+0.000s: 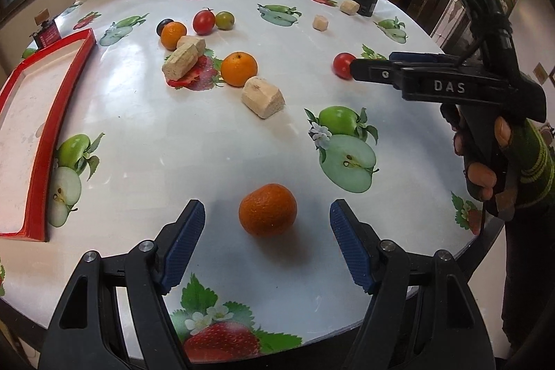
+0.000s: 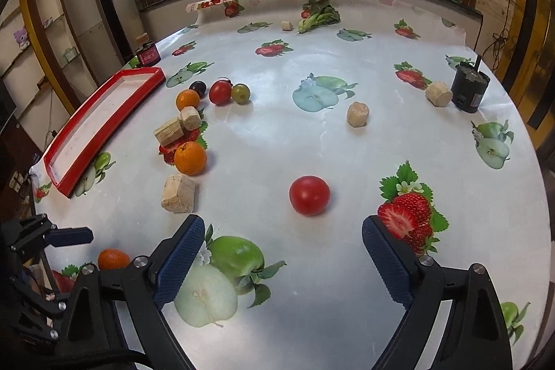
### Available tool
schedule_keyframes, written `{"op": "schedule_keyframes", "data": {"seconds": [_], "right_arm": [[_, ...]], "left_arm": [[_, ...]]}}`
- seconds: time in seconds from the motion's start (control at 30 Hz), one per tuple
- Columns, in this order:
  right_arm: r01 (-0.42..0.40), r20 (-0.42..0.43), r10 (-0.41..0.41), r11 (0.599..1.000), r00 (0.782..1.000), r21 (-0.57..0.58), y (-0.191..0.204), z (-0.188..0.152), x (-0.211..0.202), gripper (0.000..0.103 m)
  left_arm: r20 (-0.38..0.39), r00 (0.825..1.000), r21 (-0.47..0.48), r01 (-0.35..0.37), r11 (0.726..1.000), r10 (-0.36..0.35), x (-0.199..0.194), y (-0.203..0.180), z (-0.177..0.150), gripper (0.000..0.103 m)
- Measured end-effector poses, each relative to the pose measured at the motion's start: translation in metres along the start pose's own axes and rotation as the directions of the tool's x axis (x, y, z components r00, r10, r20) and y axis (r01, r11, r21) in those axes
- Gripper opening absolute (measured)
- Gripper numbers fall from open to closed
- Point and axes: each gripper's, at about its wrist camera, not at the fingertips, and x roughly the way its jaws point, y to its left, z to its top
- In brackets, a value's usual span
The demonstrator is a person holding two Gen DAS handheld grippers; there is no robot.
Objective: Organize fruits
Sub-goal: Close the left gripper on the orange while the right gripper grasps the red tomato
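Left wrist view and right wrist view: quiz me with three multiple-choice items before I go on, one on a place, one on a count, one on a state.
1. What lies between the left gripper fingers?
A. round orange mandarin
B. red tomato
C. beige cork block

2. How many orange mandarins are on the round fruit-print table in all?
A. one
B. three
C. five

3. How stands the right gripper before the lone red tomato?
A. shut on it
B. open, not touching
C. out of view

Answers: 1 A, the round orange mandarin sits between the blue pads. 2 B, two more lie among the beige cork blocks. 3 B, both fingers stand wide apart, short of the tomato.
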Motion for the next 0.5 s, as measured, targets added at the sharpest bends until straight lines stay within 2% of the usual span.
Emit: {"op": "schedule_keyframes", "data": {"seconds": [0.1,0.17,0.2,0.3,0.33,0.37,0.43,0.5], "right_arm": [[0.026,-0.015,-0.026,1.000,1.000,-0.005,-0.003,0.006,0.016,0.080],[0.024,-0.029,-0.024,1.000,0.999,0.001,-0.007,0.009,0.026,0.073],[0.030,-0.035,-0.030,1.000,0.999,0.002,-0.009,0.010,0.031,0.070],[0.043,-0.059,-0.042,0.999,0.997,0.012,-0.015,0.011,0.045,0.057],[0.032,-0.067,-0.031,0.999,0.997,0.023,-0.018,0.010,0.049,0.048],[0.014,-0.073,-0.012,0.999,0.997,0.035,-0.021,0.010,0.052,0.042],[0.013,-0.057,-0.011,0.999,0.998,0.033,-0.022,0.009,0.052,0.035],[0.001,-0.059,0.001,0.999,0.998,0.043,-0.022,0.009,0.050,0.034]], "left_arm": [[-0.006,1.000,-0.019,0.013,1.000,-0.013,0.010,0.005,0.001,0.074],[-0.023,0.999,-0.039,0.030,0.999,-0.031,0.017,0.010,0.001,0.054],[0.002,1.000,-0.032,0.019,0.999,-0.019,0.015,0.010,0.002,0.051],[0.000,0.999,-0.034,0.049,0.998,-0.049,0.015,0.012,0.002,0.038],[0.000,0.998,-0.032,0.058,0.998,-0.058,0.016,0.012,0.002,0.034],[0.002,0.999,-0.024,0.052,0.998,-0.052,0.015,0.010,0.002,0.034],[0.003,0.999,-0.011,0.042,0.999,-0.042,0.015,0.008,0.002,0.034],[0.008,0.999,-0.010,0.035,0.999,-0.035,0.014,0.009,0.002,0.033]]}}
